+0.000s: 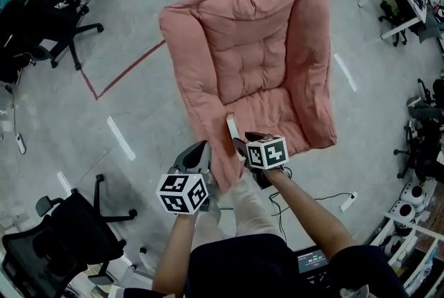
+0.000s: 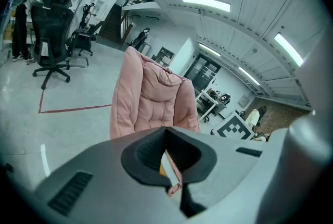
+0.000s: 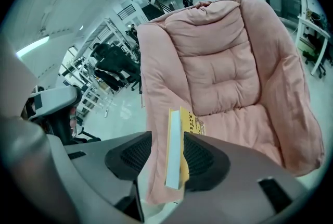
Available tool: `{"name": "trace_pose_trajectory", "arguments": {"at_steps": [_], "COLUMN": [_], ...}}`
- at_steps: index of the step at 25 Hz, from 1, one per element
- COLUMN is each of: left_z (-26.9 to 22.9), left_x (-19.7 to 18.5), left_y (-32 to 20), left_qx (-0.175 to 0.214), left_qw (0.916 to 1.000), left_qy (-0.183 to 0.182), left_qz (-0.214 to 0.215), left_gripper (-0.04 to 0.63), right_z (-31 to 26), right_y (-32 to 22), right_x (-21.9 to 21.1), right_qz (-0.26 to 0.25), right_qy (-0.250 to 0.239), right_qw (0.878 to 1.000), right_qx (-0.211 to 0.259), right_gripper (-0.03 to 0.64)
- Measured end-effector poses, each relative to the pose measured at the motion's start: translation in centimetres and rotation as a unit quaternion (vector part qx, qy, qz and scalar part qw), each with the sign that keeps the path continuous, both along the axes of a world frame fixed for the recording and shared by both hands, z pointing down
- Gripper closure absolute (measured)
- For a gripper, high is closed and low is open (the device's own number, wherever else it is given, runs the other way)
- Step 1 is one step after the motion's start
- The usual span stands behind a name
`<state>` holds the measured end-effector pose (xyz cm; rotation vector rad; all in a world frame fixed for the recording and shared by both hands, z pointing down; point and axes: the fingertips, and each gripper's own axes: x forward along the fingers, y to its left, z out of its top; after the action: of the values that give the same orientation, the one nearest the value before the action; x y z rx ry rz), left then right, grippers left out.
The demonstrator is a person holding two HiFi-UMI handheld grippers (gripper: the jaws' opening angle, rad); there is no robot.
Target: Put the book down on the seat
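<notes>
Head view: showed a thin book (image 1: 232, 127) standing on edge in the right gripper (image 1: 239, 142), above the front lip of the seat (image 1: 277, 116) of a pink armchair (image 1: 257, 47), with the left gripper (image 1: 203, 145) just beside it and off the book. Left gripper view: found the jaw tips closed together with nothing clamped, and glimpsed a sliver of the book and pink fabric through the hollow between the pads. Right gripper view: found the jaws parted only by the book's thickness, pads pressed against both covers, white page edge toward the camera, yellow cover to the right.
</notes>
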<state>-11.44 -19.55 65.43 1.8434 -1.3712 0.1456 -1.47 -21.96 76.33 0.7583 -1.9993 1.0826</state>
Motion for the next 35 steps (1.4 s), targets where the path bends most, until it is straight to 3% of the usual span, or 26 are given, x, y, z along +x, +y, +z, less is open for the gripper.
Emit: {"name": "trace_pose_trajectory", "arguments": {"at_steps": [8, 22, 35], "left_z": [-2.2, -8.7, -13.3], "left_x": [-0.3, -1.0, -1.1], "left_y": [1.8, 1.4, 1.2], "left_qx": [0.013, 0.078, 0.132], "left_qw": [0.9999, 0.9963, 0.9888], "left_qy": [-0.001, -0.016, -0.040], "left_qz": [0.007, 0.030, 0.056], "left_gripper": [0.591, 0.591, 0.591], "right_z": [-4.1, -13.6, -21.5], "right_y": [-0.4, -1.0, -0.2], "right_x": [0.3, -0.5, -0.7], "right_qz": [0.007, 0.026, 0.002], "right_qy": [-0.001, -0.040, -0.021], "right_qw": [0.999, 0.991, 0.962], "right_qx": [0.039, 0.127, 0.271], "right_gripper": [0.434, 0.437, 0.562]}}
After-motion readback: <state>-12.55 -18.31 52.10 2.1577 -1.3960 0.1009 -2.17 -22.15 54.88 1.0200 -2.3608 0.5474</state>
